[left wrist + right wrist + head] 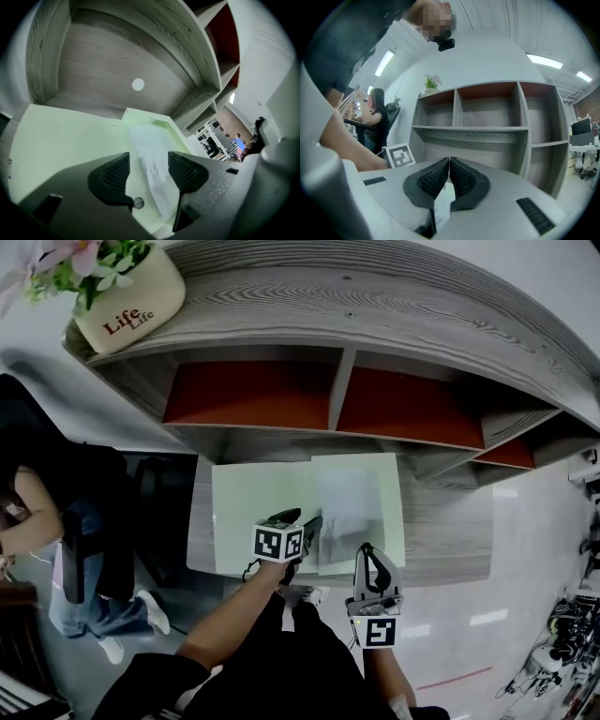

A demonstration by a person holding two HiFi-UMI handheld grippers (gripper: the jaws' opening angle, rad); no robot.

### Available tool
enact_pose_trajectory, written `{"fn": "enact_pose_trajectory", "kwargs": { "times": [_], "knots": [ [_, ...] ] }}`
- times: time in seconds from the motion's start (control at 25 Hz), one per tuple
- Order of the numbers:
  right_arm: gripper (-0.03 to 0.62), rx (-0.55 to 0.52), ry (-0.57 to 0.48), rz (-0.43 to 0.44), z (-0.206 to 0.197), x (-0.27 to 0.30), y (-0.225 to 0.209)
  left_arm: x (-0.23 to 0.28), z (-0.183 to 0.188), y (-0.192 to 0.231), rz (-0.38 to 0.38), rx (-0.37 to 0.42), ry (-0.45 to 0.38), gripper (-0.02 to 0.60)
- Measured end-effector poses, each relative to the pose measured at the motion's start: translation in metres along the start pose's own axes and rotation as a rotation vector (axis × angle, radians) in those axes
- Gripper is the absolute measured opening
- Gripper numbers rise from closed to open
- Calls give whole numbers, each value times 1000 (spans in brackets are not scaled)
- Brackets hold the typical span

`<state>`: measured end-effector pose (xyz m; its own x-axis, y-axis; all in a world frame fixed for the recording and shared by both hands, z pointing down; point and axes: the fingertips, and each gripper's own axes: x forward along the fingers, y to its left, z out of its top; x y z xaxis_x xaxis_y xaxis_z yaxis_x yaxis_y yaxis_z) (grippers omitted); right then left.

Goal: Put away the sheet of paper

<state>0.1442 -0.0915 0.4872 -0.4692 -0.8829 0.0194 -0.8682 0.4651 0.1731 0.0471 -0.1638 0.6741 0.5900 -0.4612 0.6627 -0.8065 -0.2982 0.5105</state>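
The sheet of paper (349, 512) lies flat on the right leaf of an open green folder (253, 512), its long side running from the folder's near edge towards the far one. In the left gripper view the sheet (152, 159) looks creased and a little rumpled.

The left gripper (300, 521) is over the folder's near edge, close to the fold. Its jaws stand well apart with the sheet's near end showing between them, and they grip nothing (147, 161). I cannot tell whether the pads touch the folder (61, 150).

The right gripper (367, 554) hangs just off the folder's near right corner. Its jaws are pressed together at the tips (448, 161). A white sliver shows behind the pads, and I cannot tell what it is.

Beyond the folder's far edge rises a wooden shelf unit (375, 334) with empty compartments. A flower pot (131, 301) sits on top, far to the folder's left.

The step in hand looks like taking hold of the sheet. A flat sheet gives the jaws nothing to bite, so the left gripper would do best to come in low at the near edge. One jaw should go under the lip where the sheet reaches the folder's edge, then close gently. Too hard a pinch or a drag would crease it further.
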Motion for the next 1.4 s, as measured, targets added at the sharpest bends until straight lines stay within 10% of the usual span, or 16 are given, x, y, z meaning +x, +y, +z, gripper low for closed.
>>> {"fn": "enact_pose_trajectory", "kwargs": {
  "times": [0.36,0.64,0.88,1.4],
  "knots": [
    [25,138,-35,25,17,20,29,-105,61,-43,-92,108,-251,242],
    [25,146,-84,82,49,32,51,-193,101,-81,-224,199,-519,107],
    [25,199,-143,113,85,45,52,-241,107,-79,-105,364,-606,9],
    [23,119,-210,202,145,64,76,-311,116,-50,75,481,-796,8]
  ]
}}
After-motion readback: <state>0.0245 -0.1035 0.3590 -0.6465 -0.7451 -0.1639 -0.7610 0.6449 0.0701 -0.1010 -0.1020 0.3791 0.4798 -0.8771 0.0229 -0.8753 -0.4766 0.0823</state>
